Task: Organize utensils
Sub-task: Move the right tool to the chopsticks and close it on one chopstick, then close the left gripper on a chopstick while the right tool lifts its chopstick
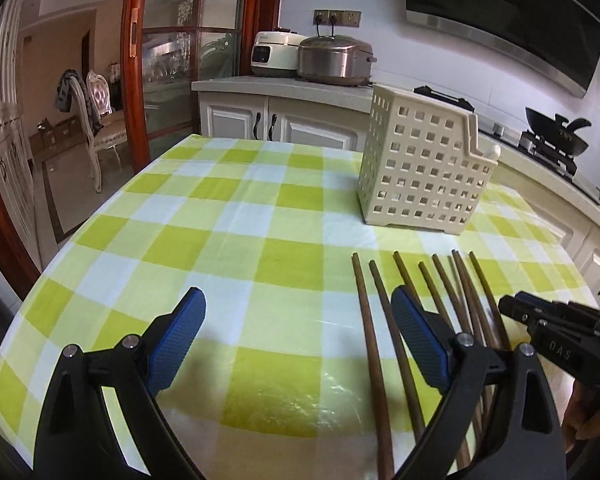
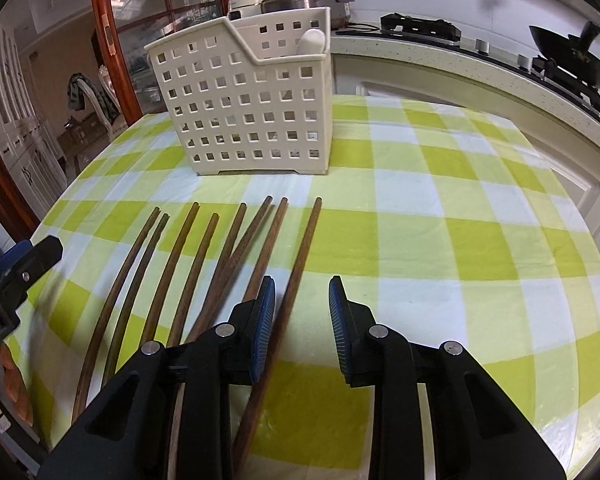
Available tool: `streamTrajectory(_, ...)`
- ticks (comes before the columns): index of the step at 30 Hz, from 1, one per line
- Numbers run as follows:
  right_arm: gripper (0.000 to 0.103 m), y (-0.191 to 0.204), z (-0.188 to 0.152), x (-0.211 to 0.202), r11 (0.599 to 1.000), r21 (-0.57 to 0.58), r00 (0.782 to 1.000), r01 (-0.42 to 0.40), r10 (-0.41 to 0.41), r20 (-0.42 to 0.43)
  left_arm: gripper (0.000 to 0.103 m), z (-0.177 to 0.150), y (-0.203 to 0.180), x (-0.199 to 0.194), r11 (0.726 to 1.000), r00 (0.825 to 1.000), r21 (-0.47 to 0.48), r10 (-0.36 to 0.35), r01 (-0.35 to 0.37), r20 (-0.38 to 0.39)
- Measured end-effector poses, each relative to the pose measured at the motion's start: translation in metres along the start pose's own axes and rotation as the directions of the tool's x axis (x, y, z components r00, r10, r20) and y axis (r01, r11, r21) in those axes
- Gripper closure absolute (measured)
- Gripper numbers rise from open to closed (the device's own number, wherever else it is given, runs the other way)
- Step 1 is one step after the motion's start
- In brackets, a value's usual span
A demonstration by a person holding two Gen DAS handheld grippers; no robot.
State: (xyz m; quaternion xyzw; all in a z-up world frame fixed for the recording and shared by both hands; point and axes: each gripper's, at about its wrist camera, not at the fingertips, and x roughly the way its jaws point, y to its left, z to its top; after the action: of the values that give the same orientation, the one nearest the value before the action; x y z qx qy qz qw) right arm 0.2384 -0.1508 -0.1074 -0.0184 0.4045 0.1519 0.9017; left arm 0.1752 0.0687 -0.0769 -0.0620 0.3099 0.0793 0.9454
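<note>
With the right gripper [image 2: 302,300] spread and straddling the rightmost dark wooden chopstick [image 2: 300,264] before the cream perforated plastic basket [image 2: 244,100], and the left gripper [image 1: 298,332] spread wide and empty, closing may nudge the neighbouring chopstick [image 2: 266,248] and scatter the row.

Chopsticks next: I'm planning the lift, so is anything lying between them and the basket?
Nothing visible. Only bare checked tablecloth lies between the chopsticks and the cream basket. The right gripper is open, the rightmost chopstick between its fingers.

Matt brown wooden chopsticks [image 2: 204,264] lie on glossy checked cloth [image 2: 440,208] near a perforated cream plastic basket [image 2: 244,112].
</note>
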Motion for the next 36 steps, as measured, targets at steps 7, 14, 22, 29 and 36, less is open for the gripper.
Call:
streamTrajectory(7,0.081,0.007,0.01,0.014,0.999,-0.026,0.998,0.04,-0.041,-0.049,0.019,-0.003,-0.001,0.01,0.999,0.999,0.03,-0.017,0.019,-0.047)
streamTrajectory(14,0.085,0.013,0.013,0.023,0.996,-0.056,0.995,0.075,-0.078,-0.058,0.025,-0.005,0.0,0.013,0.999,0.997,0.037,-0.023,0.026,-0.068)
streamTrajectory(22,0.097,0.009,0.012,0.022,0.995,-0.068,0.995,0.073,-0.077,-0.056,0.033,-0.005,-0.012,0.021,0.996,0.993,0.083,-0.024,0.034,-0.117)
streamTrajectory(29,0.097,-0.012,0.007,0.015,1.0,0.001,0.998,0.019,-0.019,-0.059,0.052,-0.002,-0.02,0.038,0.993,0.982,0.09,-0.058,0.075,-0.181)
streamTrajectory(36,0.097,-0.018,0.007,0.015,1.0,0.018,0.998,-0.004,0.005,-0.056,0.072,0.001,-0.032,0.051,0.99,0.974,0.105,-0.07,0.095,-0.217)
